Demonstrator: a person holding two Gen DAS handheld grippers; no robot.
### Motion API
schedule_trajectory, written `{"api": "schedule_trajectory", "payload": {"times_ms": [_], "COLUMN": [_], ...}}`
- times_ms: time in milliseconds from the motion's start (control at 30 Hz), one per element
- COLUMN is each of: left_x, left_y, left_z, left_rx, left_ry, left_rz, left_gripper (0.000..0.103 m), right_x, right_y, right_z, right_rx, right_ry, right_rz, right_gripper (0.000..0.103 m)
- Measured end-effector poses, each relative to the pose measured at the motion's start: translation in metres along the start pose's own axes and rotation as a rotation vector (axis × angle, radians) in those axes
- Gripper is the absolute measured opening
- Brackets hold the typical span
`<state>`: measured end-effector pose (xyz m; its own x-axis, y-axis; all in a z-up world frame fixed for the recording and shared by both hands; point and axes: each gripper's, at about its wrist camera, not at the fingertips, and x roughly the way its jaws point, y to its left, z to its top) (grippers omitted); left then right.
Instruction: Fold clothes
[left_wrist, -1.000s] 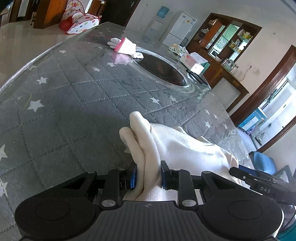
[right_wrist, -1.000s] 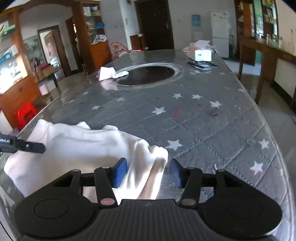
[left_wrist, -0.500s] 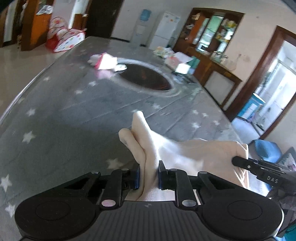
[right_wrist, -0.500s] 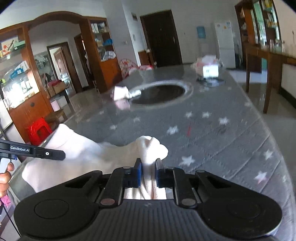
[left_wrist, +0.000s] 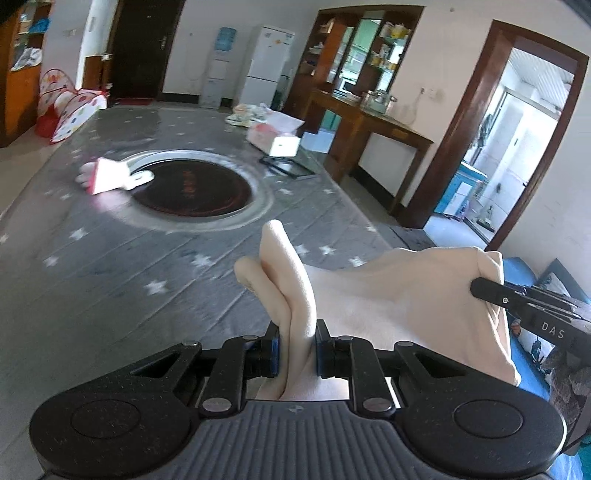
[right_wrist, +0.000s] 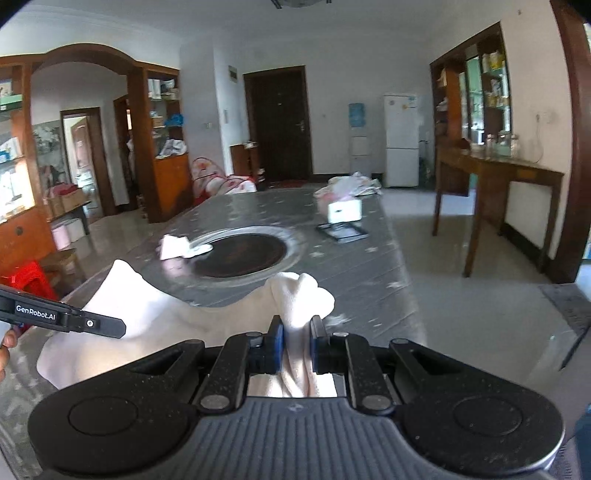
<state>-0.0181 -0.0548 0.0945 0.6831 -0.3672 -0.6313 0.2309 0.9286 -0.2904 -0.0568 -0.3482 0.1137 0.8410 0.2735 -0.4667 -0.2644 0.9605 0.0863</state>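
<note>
**Cream garment held at two corners above the starred counter**

We see the left gripper (left_wrist: 297, 349) with its fingers pinching a bunched fold of the cream garment (left_wrist: 388, 295), the cloth standing up in a soft peak between the blue pads. The right gripper (right_wrist: 297, 349) does the same at the other end, its fingers pressed in on a gathered wad of the same garment (right_wrist: 155, 314). The cloth hangs stretched between the two holds, raised over the near end of the grey, star-patterned counter (left_wrist: 110, 266); whether its lower edge touches the surface we cannot tell. Farther along the counter lie a small pink-and-white folded item (left_wrist: 110, 177), beside the dark round inset (left_wrist: 192, 188), and a tissue box (left_wrist: 275, 140).

We judge the garment light, limp and thick enough to bunch, so it will sag wherever it is unsupported and should not slip from a firm pinch. Holds at the corners or hem look best for spreading it flat; grips on gathered folds like these risk trapping extra layers.
</note>
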Motion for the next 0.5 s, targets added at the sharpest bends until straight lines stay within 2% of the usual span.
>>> {"api": "schedule_trajectory", "payload": {"times_ms": [267, 500], "left_x": [0.036, 0.067], "left_y": [-0.036, -0.052], "left_z": [0.014, 0.01], "left_rx": [0.019, 0.022], "left_ry": [0.017, 0.052], "left_rz": [-0.009, -0.01], "left_gripper": [0.019, 0.019], "right_x": [0.009, 0.027], "right_y": [-0.038, -0.065], "right_z": [0.004, -0.005], "right_rx": [-0.002, 0.017], "right_ry": [0.002, 0.035], "right_rz": [-0.082, -0.119], "right_gripper": [0.012, 0.012]}}
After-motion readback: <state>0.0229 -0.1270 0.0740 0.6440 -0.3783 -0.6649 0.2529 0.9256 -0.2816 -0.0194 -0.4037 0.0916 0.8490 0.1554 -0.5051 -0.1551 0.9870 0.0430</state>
